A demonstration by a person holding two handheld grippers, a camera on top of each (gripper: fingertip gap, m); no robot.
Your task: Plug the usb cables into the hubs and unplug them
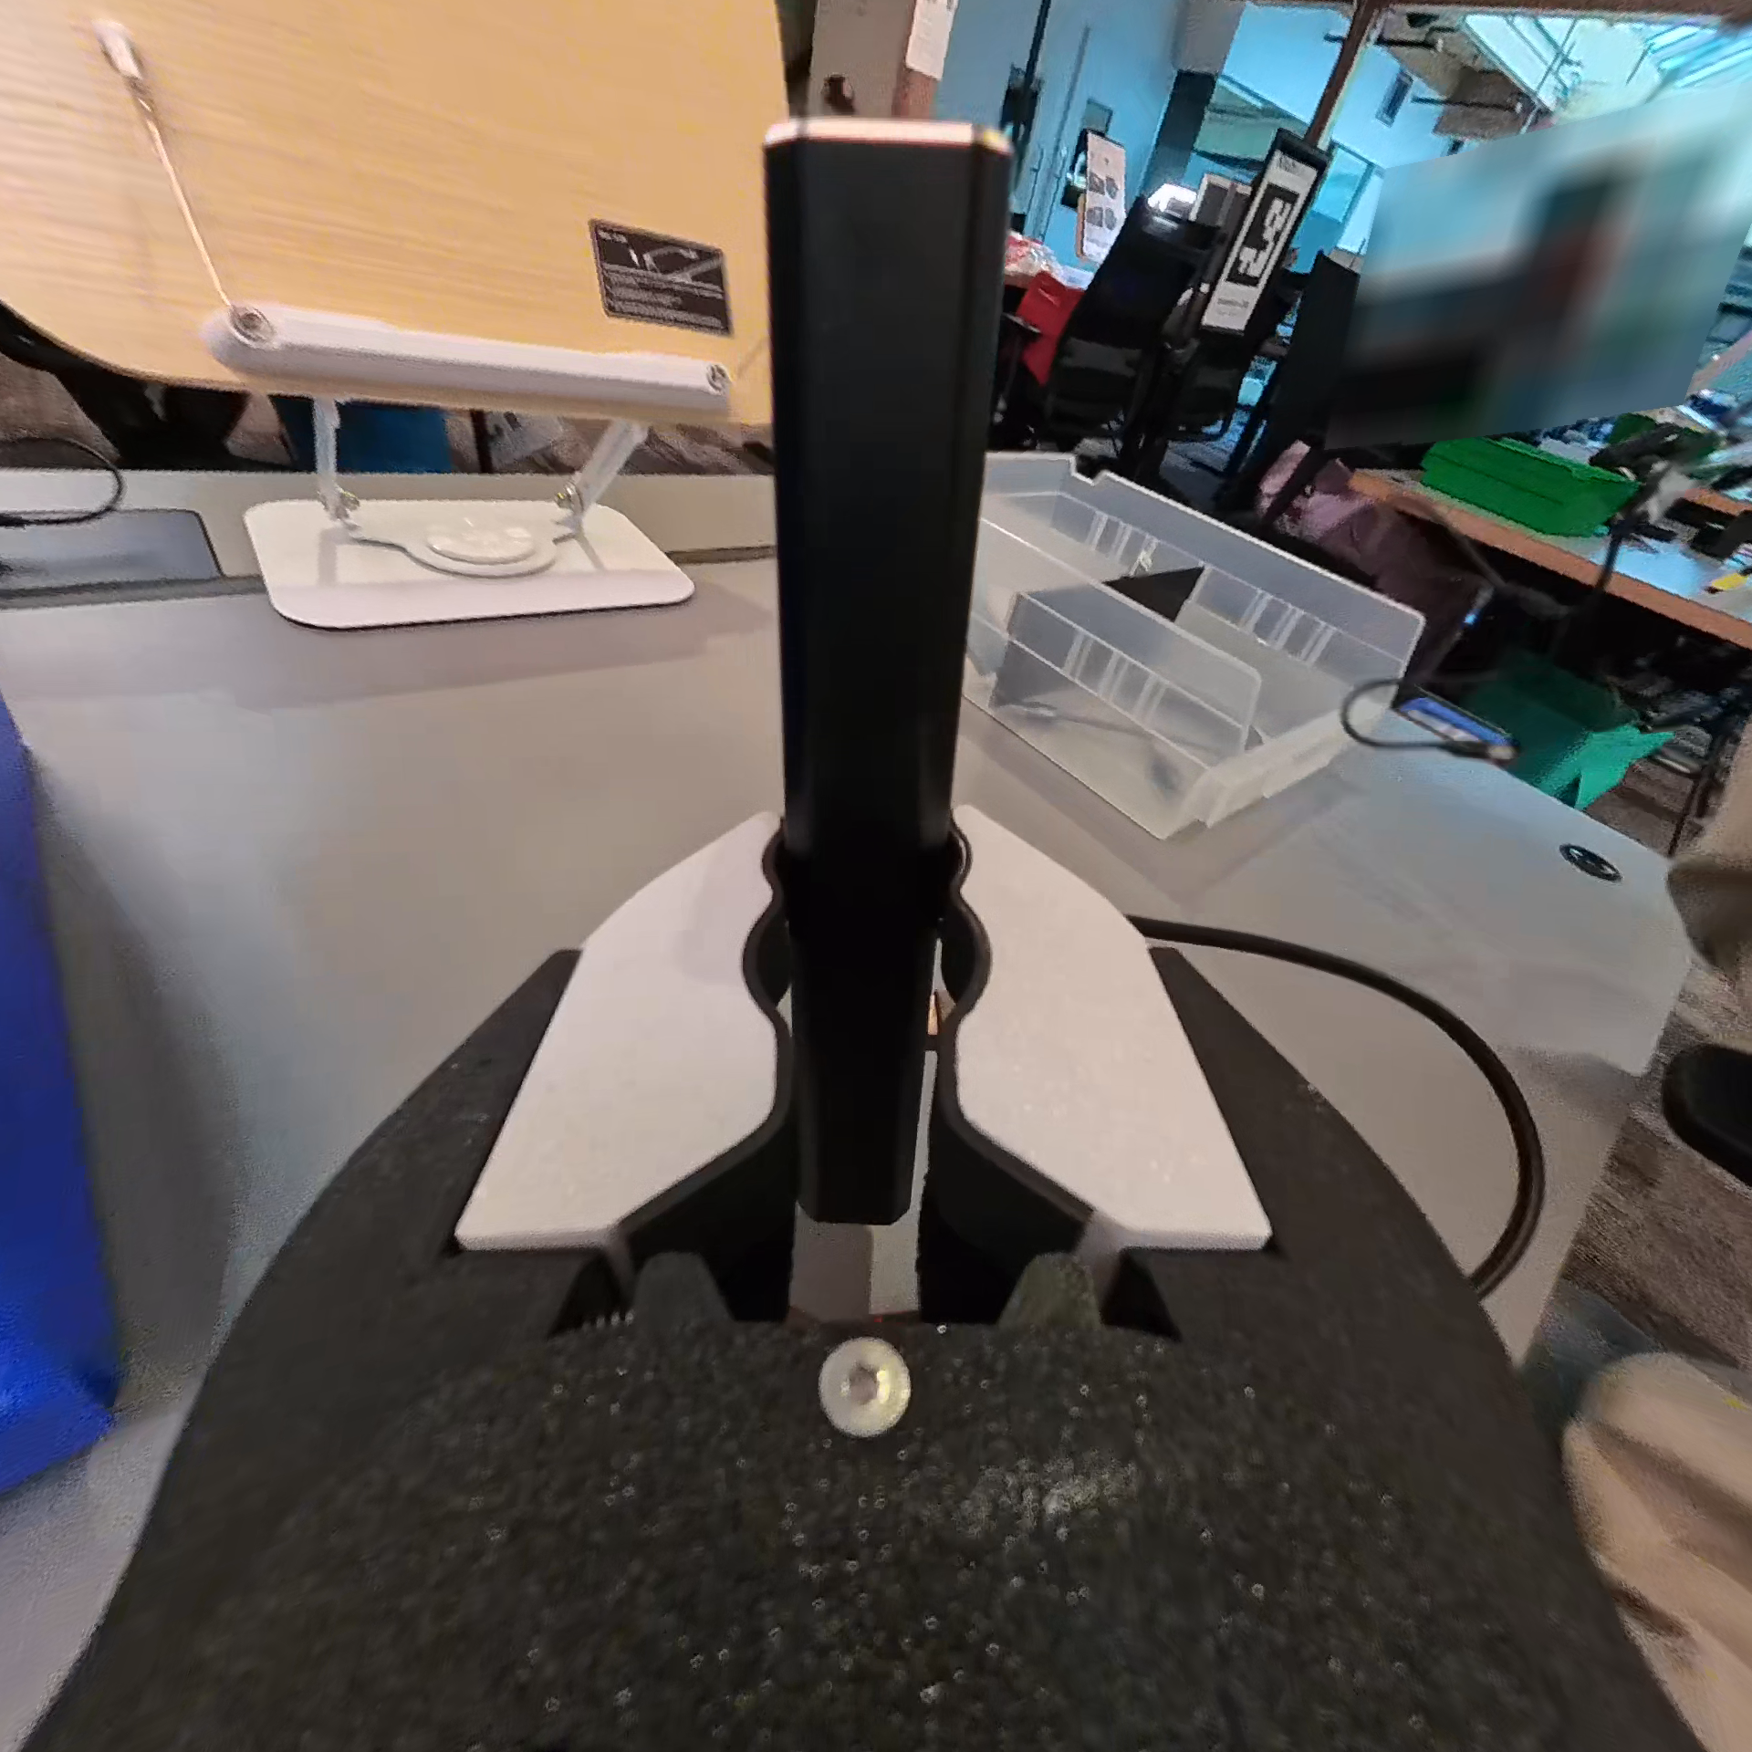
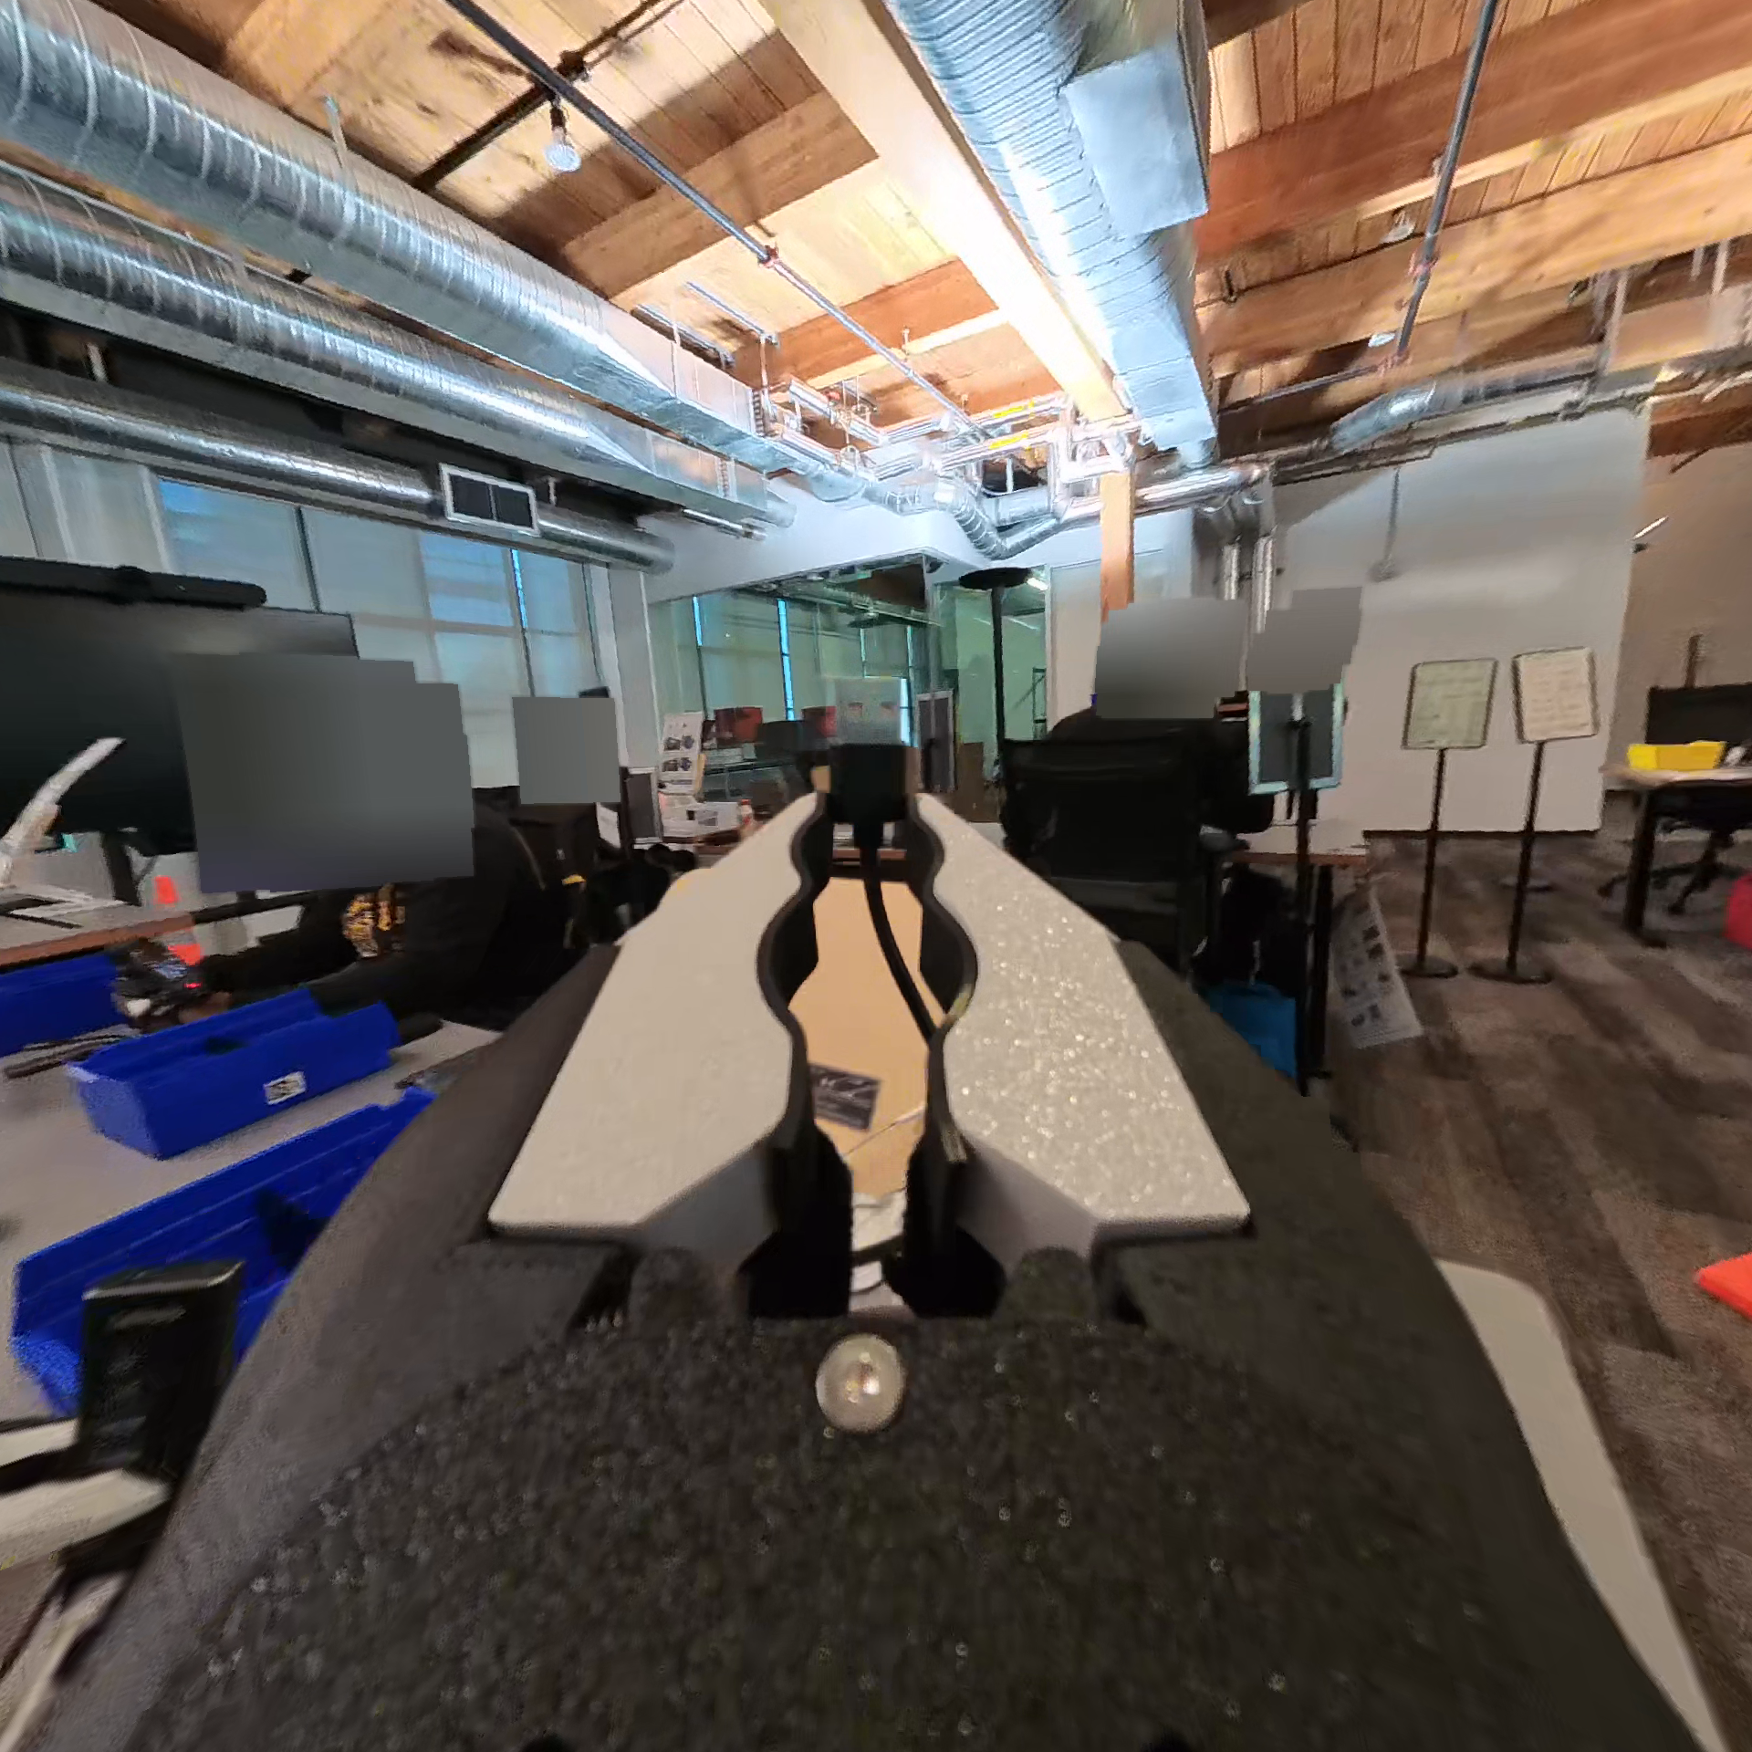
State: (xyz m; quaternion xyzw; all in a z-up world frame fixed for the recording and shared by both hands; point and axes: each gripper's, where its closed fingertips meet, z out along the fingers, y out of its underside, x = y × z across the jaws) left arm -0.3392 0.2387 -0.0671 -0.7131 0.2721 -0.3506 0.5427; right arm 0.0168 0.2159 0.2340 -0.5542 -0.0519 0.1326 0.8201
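In the left wrist view my left gripper (image 1: pixel 867 844) is shut on a long black hub (image 1: pixel 882 474). The hub sticks straight out past the fingertips, above the grey table (image 1: pixel 379 806). A black cable (image 1: pixel 1479 1090) loops over the table to the right. In the right wrist view my right gripper (image 2: pixel 865 806) is shut on a black usb plug (image 2: pixel 865 773) at its fingertips. The plug's cable (image 2: pixel 896 948) runs back between the fingers. This gripper is raised and points out into the room. A black block (image 2: pixel 156 1365) at lower left may be the hub.
A clear plastic compartment tray (image 1: pixel 1185 664) lies at the back right of the table. A wooden board on a white stand (image 1: pixel 455 559) is at the back left. Blue bins (image 2: pixel 228 1062) sit on the table to the left. People sit at desks behind. The tips of one gripper are about 45 cm away from the tips of the other.
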